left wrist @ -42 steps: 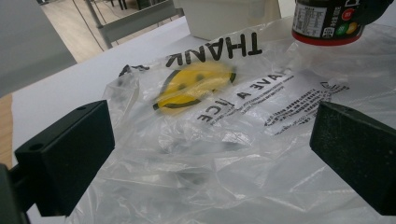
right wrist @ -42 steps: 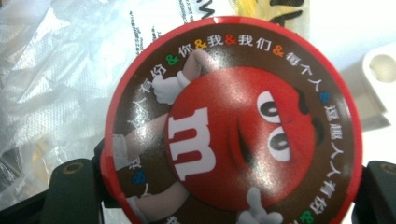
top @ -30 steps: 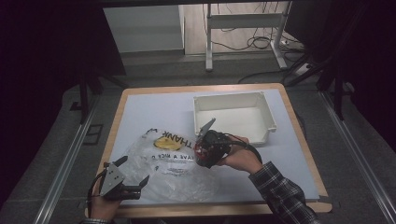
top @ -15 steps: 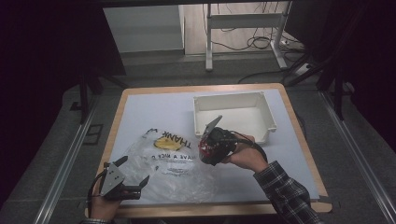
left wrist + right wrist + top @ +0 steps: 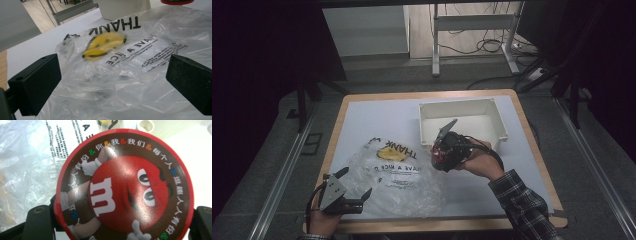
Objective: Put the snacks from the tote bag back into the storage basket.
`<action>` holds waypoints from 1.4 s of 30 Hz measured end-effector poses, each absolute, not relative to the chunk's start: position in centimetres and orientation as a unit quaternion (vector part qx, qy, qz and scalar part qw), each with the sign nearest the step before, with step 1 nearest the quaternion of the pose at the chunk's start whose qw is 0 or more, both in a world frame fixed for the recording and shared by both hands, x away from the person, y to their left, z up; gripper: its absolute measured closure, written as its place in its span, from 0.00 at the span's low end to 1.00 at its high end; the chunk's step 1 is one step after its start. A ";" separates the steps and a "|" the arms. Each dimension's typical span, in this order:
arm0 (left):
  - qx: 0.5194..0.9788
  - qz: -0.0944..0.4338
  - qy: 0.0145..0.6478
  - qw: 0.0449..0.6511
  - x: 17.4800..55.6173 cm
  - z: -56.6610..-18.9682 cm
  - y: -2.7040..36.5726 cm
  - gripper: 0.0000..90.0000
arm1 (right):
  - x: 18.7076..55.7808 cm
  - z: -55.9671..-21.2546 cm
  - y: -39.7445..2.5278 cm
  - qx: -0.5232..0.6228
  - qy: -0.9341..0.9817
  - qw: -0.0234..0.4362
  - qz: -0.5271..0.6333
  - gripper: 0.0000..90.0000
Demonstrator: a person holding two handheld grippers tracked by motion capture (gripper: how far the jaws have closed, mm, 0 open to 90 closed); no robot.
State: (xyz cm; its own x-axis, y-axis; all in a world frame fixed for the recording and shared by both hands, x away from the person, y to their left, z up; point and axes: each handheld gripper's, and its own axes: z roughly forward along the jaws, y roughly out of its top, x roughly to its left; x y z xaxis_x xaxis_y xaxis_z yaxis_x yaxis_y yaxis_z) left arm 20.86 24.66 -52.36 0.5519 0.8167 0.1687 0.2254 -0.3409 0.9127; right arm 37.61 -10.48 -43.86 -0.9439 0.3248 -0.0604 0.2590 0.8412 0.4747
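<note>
The high view looks down and forward at the whole table (image 5: 362, 115) from far up. The left gripper view sits low, very close to the bag (image 5: 140, 75). The right gripper view is right up against a red tin (image 5: 125, 185). All three show the bag

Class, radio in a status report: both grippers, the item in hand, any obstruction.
Left gripper open at the plastic bag edge. Right gripper shut on red candy tin, held above bag. White bin behind; nothing blocking.
</note>
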 end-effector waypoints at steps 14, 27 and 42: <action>0.753 0.321 0.346 0.459 20.9 -52.3 24.7 0.00 | 38.8 -43.3 -11.1 0.155 0.955 0.078 0.240 0.28; 0.752 0.321 0.347 0.459 20.9 -52.4 24.7 0.00 | 40.3 -43.2 -11.6 0.163 0.954 0.083 0.238 0.28; 0.753 0.323 0.347 0.456 20.9 -52.4 24.7 0.00 | 42.0 -43.6 -11.6 0.159 0.953 0.083 0.243 0.28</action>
